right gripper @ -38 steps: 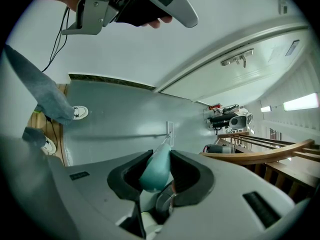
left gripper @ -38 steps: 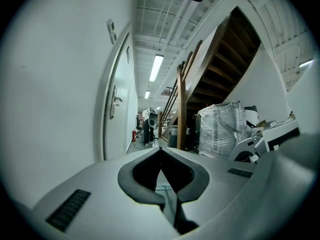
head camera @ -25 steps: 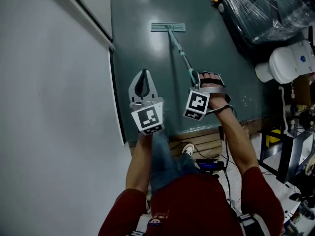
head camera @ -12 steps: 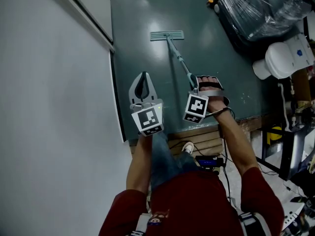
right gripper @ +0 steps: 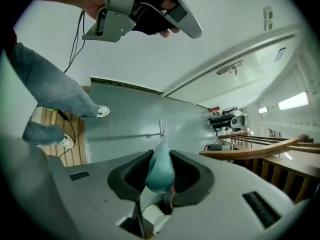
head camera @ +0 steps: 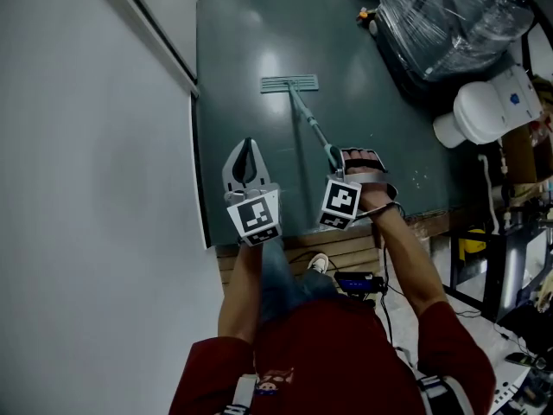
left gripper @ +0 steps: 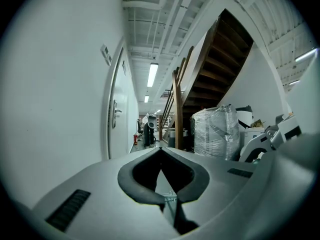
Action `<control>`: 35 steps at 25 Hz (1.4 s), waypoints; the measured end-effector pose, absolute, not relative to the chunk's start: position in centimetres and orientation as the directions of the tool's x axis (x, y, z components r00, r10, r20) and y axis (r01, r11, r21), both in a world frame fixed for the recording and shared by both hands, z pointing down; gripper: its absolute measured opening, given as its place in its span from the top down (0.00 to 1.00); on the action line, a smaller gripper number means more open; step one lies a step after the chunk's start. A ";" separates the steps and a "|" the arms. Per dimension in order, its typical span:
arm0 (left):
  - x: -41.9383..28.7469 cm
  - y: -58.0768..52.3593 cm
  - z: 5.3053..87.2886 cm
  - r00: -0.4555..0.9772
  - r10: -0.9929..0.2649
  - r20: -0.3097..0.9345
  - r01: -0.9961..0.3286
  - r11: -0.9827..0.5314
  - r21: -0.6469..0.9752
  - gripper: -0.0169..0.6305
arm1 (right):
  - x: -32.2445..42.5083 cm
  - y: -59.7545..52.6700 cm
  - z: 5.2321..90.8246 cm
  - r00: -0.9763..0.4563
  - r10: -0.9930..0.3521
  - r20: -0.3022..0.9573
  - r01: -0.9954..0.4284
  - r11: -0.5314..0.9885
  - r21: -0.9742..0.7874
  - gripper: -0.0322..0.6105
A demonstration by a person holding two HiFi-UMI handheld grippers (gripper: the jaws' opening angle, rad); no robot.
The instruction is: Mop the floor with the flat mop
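Note:
The flat mop's head (head camera: 289, 84) lies on the dark green floor (head camera: 259, 24), its teal handle (head camera: 313, 124) slanting back to my right gripper (head camera: 337, 156), which is shut on the handle's upper end. In the right gripper view the teal grip (right gripper: 160, 169) fills the gap between the jaws, with the mop head (right gripper: 162, 127) small on the floor beyond. My left gripper (head camera: 248, 145) hangs beside it to the left, close to the wall, shut and empty. Its fingertips meet in the left gripper view (left gripper: 161, 150).
A white wall (head camera: 86, 188) and a door run along the left. A plastic-wrapped bundle (head camera: 449, 15) and a white appliance (head camera: 488, 111) stand at the right. A wooden platform (head camera: 346, 253) with cables and the person's shoe (head camera: 318, 263) lies below the grippers. A staircase (left gripper: 210, 69) rises ahead.
The whole scene has slid down in the head view. The mop head now sits a little closer to the grippers. Both grippers keep their state.

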State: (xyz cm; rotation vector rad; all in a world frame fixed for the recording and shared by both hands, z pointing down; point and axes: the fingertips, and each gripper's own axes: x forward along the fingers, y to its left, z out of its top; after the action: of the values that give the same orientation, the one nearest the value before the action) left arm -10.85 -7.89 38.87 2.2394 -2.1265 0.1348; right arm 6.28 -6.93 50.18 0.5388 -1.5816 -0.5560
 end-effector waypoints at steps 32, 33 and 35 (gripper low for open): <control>-2.5 6.3 37.7 0.088 -0.990 0.110 -0.993 -0.095 -0.064 0.95 | 13.2 10.1 47.1 -0.153 -0.635 0.758 -0.060 0.771 0.634 0.77; -2.2 6.6 38.0 0.093 -0.990 0.111 -0.993 -0.101 -0.068 0.95 | 13.5 10.4 47.2 -0.144 -0.642 0.753 -0.058 0.766 0.641 0.77; -2.0 7.3 38.2 0.096 -0.989 0.116 -0.992 -0.105 -0.074 0.95 | 14.0 11.1 47.1 -0.129 -0.654 0.745 -0.052 0.755 0.654 0.77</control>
State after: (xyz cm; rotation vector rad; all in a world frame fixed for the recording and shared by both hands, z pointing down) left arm -1.97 7.28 38.22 2.3085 -2.0852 0.2122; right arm 14.03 11.06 47.11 0.5743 -1.6378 -0.5685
